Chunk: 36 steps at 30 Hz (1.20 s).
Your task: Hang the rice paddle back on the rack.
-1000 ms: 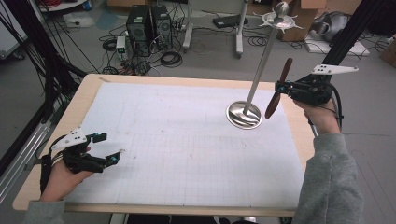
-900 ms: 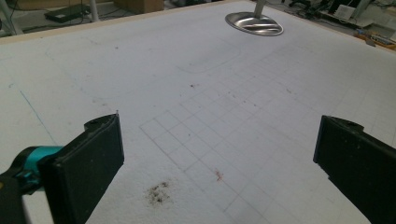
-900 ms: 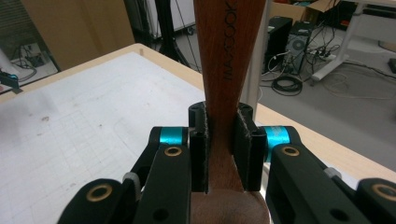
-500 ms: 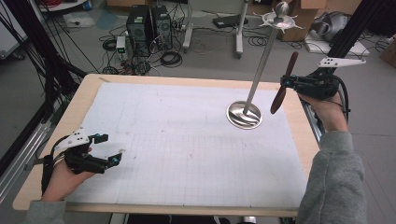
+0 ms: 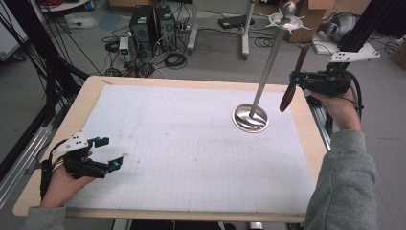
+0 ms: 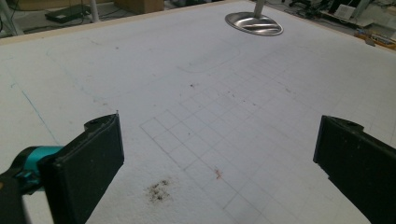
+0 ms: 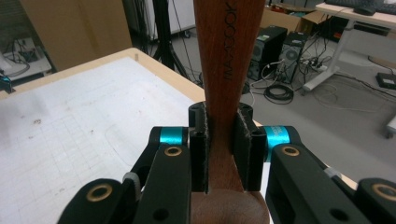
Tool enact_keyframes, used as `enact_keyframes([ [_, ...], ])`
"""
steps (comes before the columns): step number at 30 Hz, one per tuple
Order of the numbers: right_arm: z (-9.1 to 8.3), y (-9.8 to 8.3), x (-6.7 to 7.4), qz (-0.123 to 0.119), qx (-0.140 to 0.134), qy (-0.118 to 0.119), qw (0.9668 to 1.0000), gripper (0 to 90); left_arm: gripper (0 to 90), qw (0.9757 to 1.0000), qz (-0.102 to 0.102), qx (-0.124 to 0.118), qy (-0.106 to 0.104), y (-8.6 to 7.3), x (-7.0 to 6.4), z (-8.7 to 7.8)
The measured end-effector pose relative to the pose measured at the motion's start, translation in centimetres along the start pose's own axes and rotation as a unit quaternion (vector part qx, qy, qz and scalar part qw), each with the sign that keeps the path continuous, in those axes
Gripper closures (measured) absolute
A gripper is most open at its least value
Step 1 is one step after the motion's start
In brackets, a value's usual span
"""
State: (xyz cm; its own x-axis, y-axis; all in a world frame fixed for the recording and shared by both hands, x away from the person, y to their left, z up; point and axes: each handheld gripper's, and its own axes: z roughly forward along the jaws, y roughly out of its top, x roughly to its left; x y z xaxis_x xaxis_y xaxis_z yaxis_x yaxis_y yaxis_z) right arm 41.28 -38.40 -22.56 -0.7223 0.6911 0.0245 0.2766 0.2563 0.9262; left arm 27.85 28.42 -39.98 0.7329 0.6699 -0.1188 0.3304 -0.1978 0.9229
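While the left gripper (image 5: pixel 109 153) just sits at about 8 o'clock on the table with its jaws spread wide and nothing between them, the right gripper (image 5: pixel 298 79) is the one doing the work, up off the table edge around 2 o'clock. Its jaws are pinching a wooden spoon (image 5: pixel 293 79) by the handle, pads pressed on both flat sides in the right gripper view (image 7: pixel 223 154).

The spoon's long axis runs steeply, nearly upright with a slight lean, one end up toward 1 o'clock and the other hanging down over the right border of the table. The metal stand (image 5: pixel 267 67) is just to its left, round base (image 5: pixel 250 117) on the mat, pole leaning up to a hooked top (image 5: pixel 287 18). So the right hand is way nearer the stand; my guess is the spoon goes up to those hooks.

Surface is a white grid mat (image 5: pixel 191 158) over a light wooden table (image 5: pixel 81 103), a few dark crumbs on it. Room behind is a lab mess: computer towers (image 5: pixel 153 24), cables on grey floor, cardboard boxes.
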Motion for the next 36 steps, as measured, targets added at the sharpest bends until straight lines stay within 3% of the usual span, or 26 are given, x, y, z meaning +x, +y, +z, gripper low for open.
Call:
enact_keyframes([
  [8,-0.6,1.3,0.0,-0.008,-0.011,-0.007,0.9999,77.9,2.2,1.0000,-0.002,-0.001,0.001,-0.1,0.1,-0.2],
  [24,-1.1,2.4,-1.6,-0.008,-0.032,-0.016,0.9993,77.9,2.2,0.9999,-0.015,-0.003,0.005,-0.6,0.6,-1.0],
  [36,-1.4,3.2,-1.8,-0.009,-0.041,-0.026,0.9988,77.9,2.2,0.9998,-0.018,-0.004,0.003,-0.7,0.7,-1.0],
])
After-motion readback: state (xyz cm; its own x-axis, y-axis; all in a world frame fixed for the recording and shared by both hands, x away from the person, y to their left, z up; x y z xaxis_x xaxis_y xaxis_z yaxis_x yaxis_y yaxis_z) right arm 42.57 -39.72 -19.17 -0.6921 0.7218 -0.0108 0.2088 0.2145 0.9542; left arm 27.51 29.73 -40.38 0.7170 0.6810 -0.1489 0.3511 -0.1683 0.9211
